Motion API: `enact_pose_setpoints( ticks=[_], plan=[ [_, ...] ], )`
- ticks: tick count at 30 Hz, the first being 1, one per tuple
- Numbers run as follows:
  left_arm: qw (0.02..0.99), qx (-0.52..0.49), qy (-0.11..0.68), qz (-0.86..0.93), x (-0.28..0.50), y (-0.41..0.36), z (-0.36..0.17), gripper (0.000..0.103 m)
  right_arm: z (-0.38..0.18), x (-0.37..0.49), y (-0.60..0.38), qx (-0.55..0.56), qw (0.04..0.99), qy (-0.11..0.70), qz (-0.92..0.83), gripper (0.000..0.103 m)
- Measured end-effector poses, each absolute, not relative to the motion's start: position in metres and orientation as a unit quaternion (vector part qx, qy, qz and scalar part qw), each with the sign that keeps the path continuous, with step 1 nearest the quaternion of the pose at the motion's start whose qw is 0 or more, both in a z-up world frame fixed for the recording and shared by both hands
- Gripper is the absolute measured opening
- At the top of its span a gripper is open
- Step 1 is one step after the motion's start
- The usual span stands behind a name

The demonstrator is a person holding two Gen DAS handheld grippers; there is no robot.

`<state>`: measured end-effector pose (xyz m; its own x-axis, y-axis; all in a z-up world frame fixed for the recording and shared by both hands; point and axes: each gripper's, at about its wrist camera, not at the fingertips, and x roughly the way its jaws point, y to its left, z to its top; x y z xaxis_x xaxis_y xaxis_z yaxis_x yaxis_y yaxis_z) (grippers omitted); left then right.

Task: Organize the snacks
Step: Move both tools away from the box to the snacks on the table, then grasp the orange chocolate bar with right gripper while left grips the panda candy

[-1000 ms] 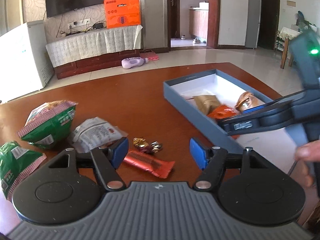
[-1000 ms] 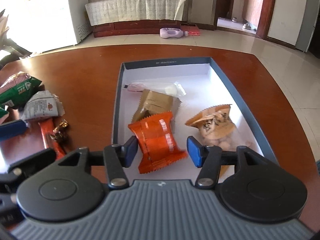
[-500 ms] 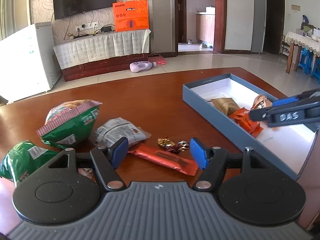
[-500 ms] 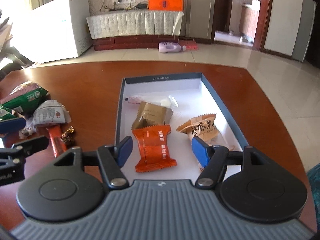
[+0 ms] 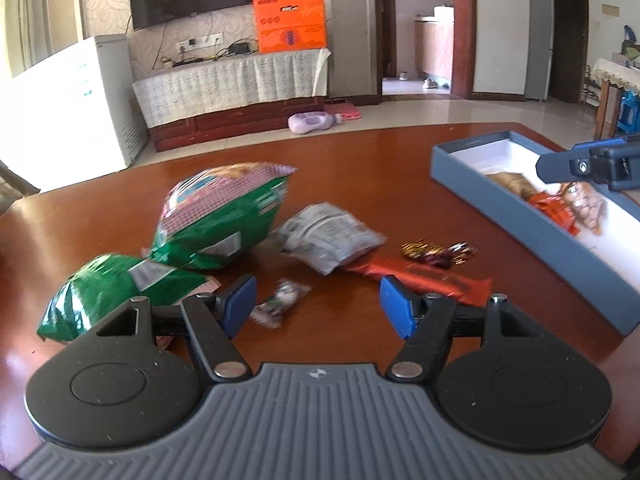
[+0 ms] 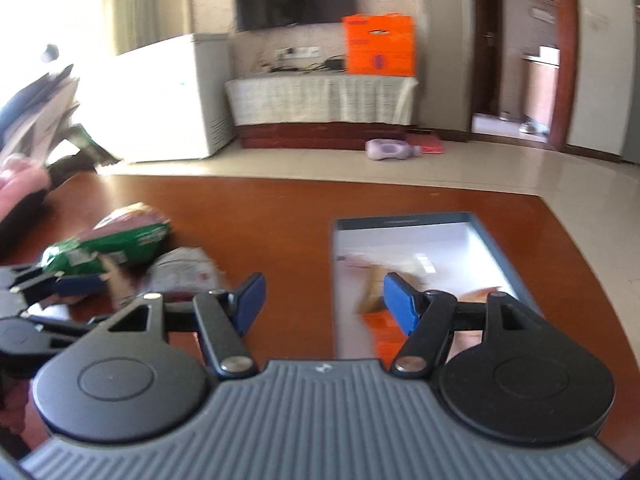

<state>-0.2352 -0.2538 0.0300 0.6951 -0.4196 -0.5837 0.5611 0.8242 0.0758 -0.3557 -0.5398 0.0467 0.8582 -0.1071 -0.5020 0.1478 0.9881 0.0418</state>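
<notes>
Since the earlier frame, right tool (image 6: 324, 300) has lifted off blue box (image 5: 520, 216); both tools (image 5: 314, 306) gape apart, empty. Risk: blurred motion may misjudge small candy (image 5: 280, 304).

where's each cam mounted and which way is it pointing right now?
Left wrist: on the left tongs, low over the table, facing loose snacks, a red bar nearest; both blue pads show, right tongs at the right edge.
Right wrist: on the right tongs, facing the blue box and room behind; own pads show, left tongs at the left edge.
Shared: box, green bag, TV wall.
</notes>
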Motion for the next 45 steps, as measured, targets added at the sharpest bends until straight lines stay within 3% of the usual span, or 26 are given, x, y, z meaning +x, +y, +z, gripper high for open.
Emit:
enact_pose_setpoints(
  ticks=[6,12,23,26,30,32,34,36,45],
  plan=[
    [0.912,0.117,0.300,-0.253,-0.224,-0.238,0.021,0.073,0.032,-0.330,-0.506,0.008,0.953,0.304,0.004,0.063],
    [0.914,0.117,0.301,-0.246,-0.224,-0.230,0.021,0.073,0.011,-0.307,-0.475,-0.023,0.930,0.361,0.058,0.051],
    [0.911,0.114,0.310,-0.247,-0.221,-0.224,0.018,0.073,-0.010,-0.281,-0.474,-0.020,0.919,0.392,0.037,0.051],
    [0.910,0.114,0.312,-0.250,-0.221,-0.223,0.016,0.073,-0.013,-0.280,-0.474,-0.014,0.923,0.383,0.040,0.056],
    [0.907,0.117,0.314,-0.254,-0.218,-0.225,0.013,0.073,-0.015,-0.281,-0.475,-0.015,0.919,0.392,0.033,0.081],
    [0.906,0.118,0.316,-0.257,-0.216,-0.228,0.012,0.073,-0.015,-0.280,-0.475,-0.007,0.918,0.397,0.026,0.082],
    [0.905,0.116,0.315,-0.262,-0.214,-0.231,0.011,0.073,-0.013,-0.279,-0.473,-0.010,0.917,0.397,0.037,0.064],
    [0.904,0.117,0.312,-0.267,-0.211,-0.233,0.012,0.073,-0.010,-0.279,-0.472,-0.007,0.919,0.393,0.034,0.025],
    [0.897,0.127,0.319,-0.277,-0.192,-0.241,0.000,0.072,-0.007,-0.291,-0.483,0.004,0.912,0.407,0.041,0.025]
  ],
)
